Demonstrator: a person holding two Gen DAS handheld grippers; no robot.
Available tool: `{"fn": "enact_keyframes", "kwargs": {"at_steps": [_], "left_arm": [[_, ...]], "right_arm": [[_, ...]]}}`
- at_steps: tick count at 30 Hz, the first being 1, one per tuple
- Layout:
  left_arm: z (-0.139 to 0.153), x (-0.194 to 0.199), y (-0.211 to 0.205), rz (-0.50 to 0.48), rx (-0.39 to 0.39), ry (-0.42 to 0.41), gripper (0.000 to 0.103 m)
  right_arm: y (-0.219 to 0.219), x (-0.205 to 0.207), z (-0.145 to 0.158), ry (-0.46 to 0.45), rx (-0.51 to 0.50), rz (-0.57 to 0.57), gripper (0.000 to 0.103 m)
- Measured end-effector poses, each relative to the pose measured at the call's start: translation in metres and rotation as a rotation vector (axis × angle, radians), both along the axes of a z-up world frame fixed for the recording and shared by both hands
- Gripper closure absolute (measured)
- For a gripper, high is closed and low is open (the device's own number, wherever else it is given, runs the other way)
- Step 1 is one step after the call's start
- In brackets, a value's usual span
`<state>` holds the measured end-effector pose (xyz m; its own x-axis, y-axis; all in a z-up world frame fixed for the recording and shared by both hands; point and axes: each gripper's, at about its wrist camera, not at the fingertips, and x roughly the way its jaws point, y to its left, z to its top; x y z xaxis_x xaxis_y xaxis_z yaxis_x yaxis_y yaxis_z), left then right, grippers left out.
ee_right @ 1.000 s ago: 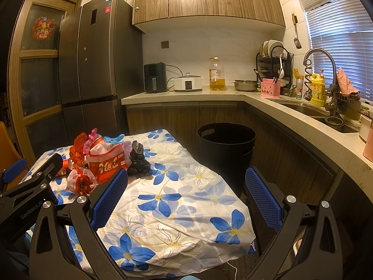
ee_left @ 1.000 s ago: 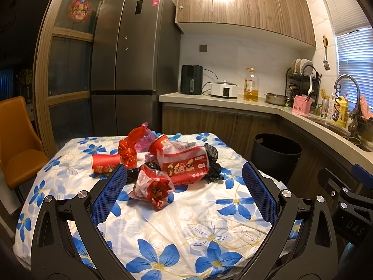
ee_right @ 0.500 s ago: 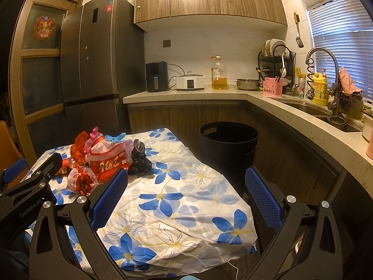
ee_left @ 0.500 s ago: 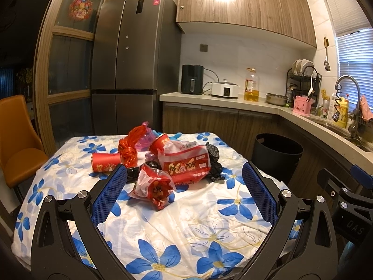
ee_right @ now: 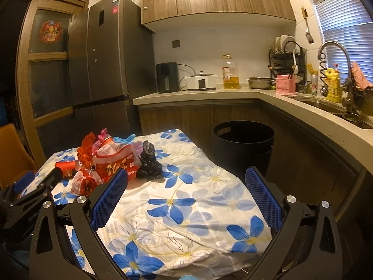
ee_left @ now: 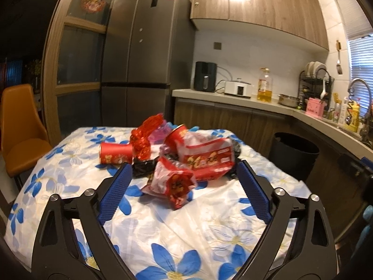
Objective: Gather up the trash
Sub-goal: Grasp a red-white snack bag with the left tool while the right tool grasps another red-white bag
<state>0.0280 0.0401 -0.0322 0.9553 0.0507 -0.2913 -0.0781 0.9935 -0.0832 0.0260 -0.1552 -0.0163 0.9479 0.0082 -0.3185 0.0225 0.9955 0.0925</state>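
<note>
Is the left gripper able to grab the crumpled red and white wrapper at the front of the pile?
Probably yes. The left gripper has its jaws closing with the wrapper between them, nothing blocking.

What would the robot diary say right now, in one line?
left gripper: closing, nothing gripped | right gripper: open, empty | trash pile: on table | bin: waiting

Place: I am in a home kitchen.
Appliances: tall steel fridge point(ee_left: 142, 56), air fryer point(ee_right: 167, 77), cooker point(ee_right: 201, 82).
Counter: sink tap point(ee_right: 331, 53), dish rack point(ee_right: 285, 53), oil bottle point(ee_right: 230, 73).
Dining: my table's flowered cloth point(ee_right: 186, 200), orange chair point(ee_left: 19, 126).
</note>
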Motion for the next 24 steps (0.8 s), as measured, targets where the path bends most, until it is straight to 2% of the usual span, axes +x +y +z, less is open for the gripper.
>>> {"fn": "enact_keyframes", "kwargs": {"at_steps": [9, 11, 16, 20, 24], "left_arm": [[-0.036, 0.048, 0.019, 0.04, -0.004, 0.044, 0.031], [-0.042, 0.059, 0.021, 0.037, 0.0, 0.058, 0.036], [-0.049, 0.079, 0.027, 0.03, -0.011, 0.08, 0.041], [-0.059, 0.093, 0.03, 0.011, -0.021, 0.128, 0.052], [-0.068, 0.107, 0.039, -0.033, -0.076, 0.183, 0.077]], "right_arm": [[0.011, 0.041, -0.015, -0.006, 0.02, 0.096, 0.014], [0.014, 0.052, -0.017, -0.009, 0.028, 0.118, 0.021], [0.023, 0.085, -0.027, 0.019, 0.069, 0.176, 0.028], [0.034, 0.108, -0.035, 0.022, 0.08, 0.242, 0.032], [0.045, 0.128, -0.045, 0.042, 0.074, 0.29, 0.037]]}}
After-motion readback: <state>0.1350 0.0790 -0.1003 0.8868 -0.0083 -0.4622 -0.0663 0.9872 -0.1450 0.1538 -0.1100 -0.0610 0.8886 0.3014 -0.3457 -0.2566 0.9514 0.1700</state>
